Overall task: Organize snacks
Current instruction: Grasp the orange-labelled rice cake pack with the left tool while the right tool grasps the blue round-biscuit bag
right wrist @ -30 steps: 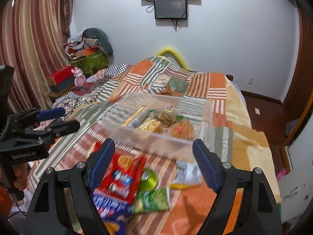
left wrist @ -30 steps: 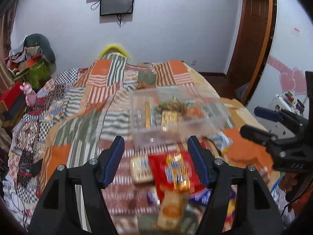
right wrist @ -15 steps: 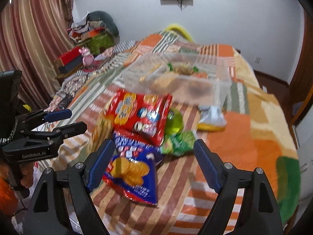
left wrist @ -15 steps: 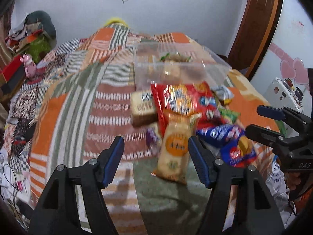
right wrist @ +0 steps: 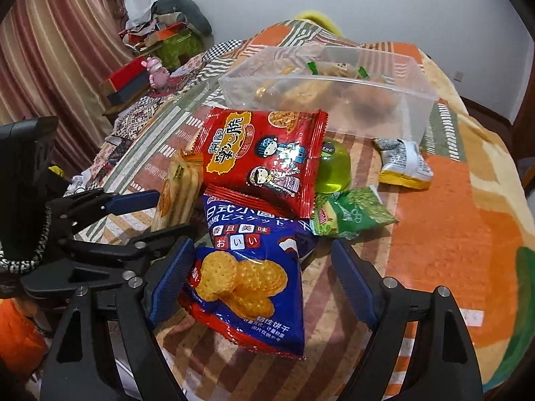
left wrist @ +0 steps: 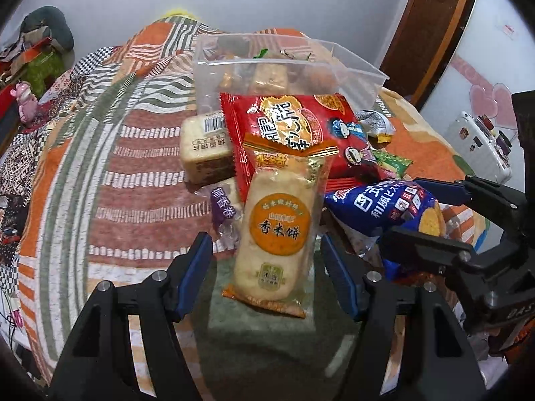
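Note:
Snack packs lie on a patchwork bedspread before a clear plastic bin [left wrist: 351,67] [right wrist: 414,100] that holds several snacks. My left gripper [left wrist: 267,270] is open, its fingers either side of a rice cracker pack [left wrist: 277,230] [right wrist: 177,193]. My right gripper [right wrist: 264,280] [left wrist: 414,207] is open around a blue biscuit bag [right wrist: 250,284] [left wrist: 384,207]. A red snack bag [left wrist: 294,130] [right wrist: 264,160] lies between these and the bin.
A tan cake pack [left wrist: 204,147] and a purple candy [left wrist: 224,210] lie left of the red bag. A green jelly cup [right wrist: 334,170], a green pack [right wrist: 351,214] and a white-yellow pack [right wrist: 404,163] lie to the right. Clutter [right wrist: 160,33] stands beyond the bed.
Both grippers have dropped low and moved in on the snacks: the left one now straddles the rice cracker pack, the right one the blue biscuit bag. Both stay open.

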The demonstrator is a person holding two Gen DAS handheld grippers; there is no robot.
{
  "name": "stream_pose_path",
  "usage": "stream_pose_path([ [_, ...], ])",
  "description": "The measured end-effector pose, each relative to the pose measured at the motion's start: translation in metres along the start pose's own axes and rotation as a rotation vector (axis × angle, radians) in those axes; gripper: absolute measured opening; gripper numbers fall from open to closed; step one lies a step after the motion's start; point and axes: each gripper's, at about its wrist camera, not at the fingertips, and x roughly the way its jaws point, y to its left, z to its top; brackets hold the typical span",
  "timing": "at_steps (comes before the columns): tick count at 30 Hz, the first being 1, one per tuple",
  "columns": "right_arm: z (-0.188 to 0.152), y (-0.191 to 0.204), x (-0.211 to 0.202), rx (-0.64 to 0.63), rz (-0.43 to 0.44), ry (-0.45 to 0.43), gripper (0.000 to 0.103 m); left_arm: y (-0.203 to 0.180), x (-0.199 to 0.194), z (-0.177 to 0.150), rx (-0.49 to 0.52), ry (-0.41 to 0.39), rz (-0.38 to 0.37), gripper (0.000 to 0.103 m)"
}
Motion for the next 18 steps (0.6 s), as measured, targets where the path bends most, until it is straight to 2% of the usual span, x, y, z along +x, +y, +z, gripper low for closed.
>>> stream_pose_path([
  [3, 0.0, -0.001, 0.007, 0.005, 0.015, 0.02, 0.081, 0.001, 0.006, 0.0, -0.008, 0.008, -0.003, 0.053],
  [5, -0.001, -0.001, 0.011, 0.006, 0.01, 0.03, 0.079, 0.004, 0.007, -0.001, -0.014, 0.01, -0.007, 0.042],
  [7, -0.002, -0.002, 0.013, 0.01, 0.019, 0.037, 0.068, 0.006, 0.005, -0.001, -0.022, 0.007, -0.014, 0.038],
  [9, -0.002, -0.002, 0.012, 0.006, 0.014, 0.033, 0.063, 0.008, 0.002, -0.001, -0.028, -0.001, -0.023, 0.036],
  [18, -0.001, 0.001, -0.008, -0.038, -0.019, -0.015, 0.059, 0.006, -0.023, 0.005, -0.028, -0.066, -0.027, 0.034],
])
